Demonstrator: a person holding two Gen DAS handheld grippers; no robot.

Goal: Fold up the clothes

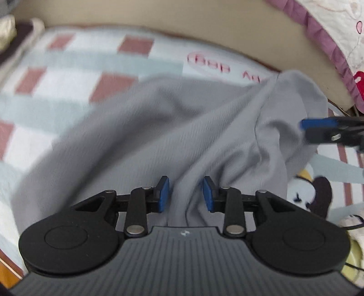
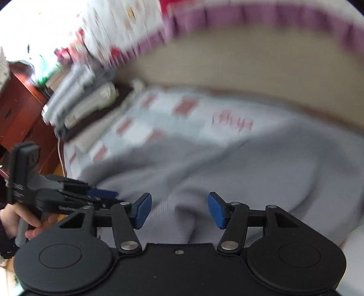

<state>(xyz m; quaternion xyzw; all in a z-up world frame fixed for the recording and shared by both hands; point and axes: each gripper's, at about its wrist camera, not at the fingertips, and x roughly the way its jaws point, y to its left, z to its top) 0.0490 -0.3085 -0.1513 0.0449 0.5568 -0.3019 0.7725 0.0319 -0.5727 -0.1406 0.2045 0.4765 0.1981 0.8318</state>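
Grey garment [image 1: 141, 127] rumpled on checked blanket [image 1: 75, 59], seemingly unfolded

Checked blanket [image 1: 75, 68] over bed; purple-frilled pillow [image 1: 329, 29] at right; red-brown wooden cabinet [image 2: 20, 109].

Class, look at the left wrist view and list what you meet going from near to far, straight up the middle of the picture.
left hand-held gripper → grey garment → checked blanket → beige headboard
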